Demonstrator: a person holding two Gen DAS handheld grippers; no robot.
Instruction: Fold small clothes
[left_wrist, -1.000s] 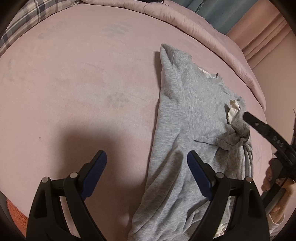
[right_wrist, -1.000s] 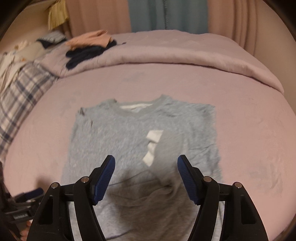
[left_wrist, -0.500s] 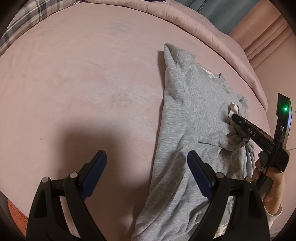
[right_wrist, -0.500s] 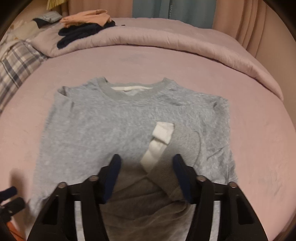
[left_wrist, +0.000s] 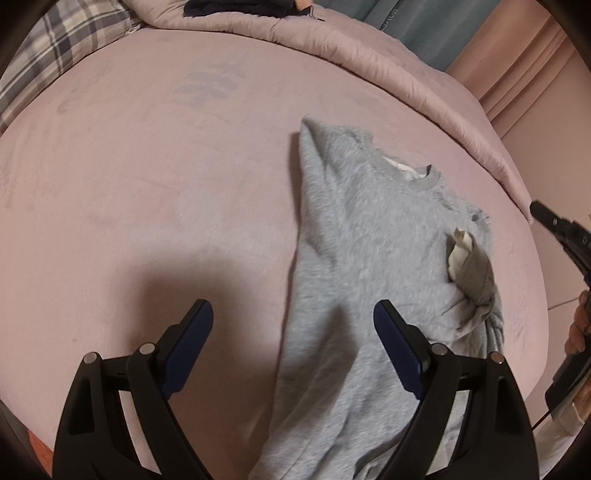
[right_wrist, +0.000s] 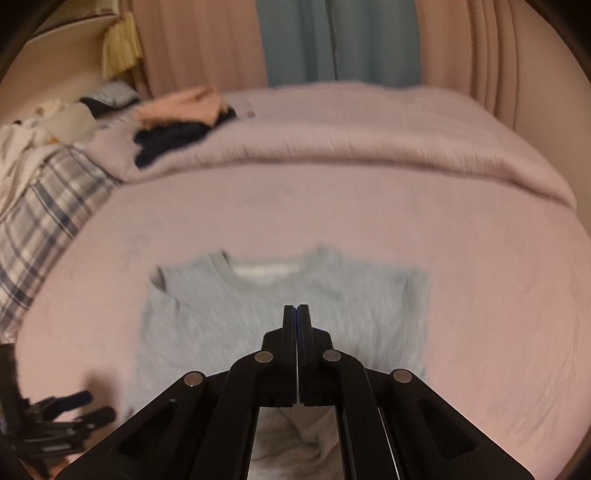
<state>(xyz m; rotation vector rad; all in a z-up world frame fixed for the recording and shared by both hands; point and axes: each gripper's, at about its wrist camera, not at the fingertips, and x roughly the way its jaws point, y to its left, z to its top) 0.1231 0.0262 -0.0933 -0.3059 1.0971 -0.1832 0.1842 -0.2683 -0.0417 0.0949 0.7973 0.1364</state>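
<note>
A grey sweatshirt (left_wrist: 369, 240) lies flat on the pink bed sheet (left_wrist: 147, 184), collar towards the far side. One sleeve (left_wrist: 478, 273) is folded in over its chest, beside a white tag (left_wrist: 460, 247). My left gripper (left_wrist: 293, 328) hangs open above the shirt's left edge and holds nothing. In the right wrist view the shirt (right_wrist: 207, 314) is blurred, and my right gripper (right_wrist: 296, 314) stands over it with its fingers pressed together on nothing. The left wrist view shows the right gripper (left_wrist: 554, 221) off the shirt's right side.
A rolled pink duvet (right_wrist: 369, 140) runs along the far side of the bed, with a pile of dark and peach clothes (right_wrist: 177, 122) on it. A plaid pillow (right_wrist: 40, 206) lies at the left. Curtains (right_wrist: 332, 40) hang behind. A person's hand (left_wrist: 580, 325) holds the right gripper.
My right gripper has closed fully and drawn up and back off the shirt, leaving the sleeve folded on the chest. The left gripper has shifted slightly and stays open.
</note>
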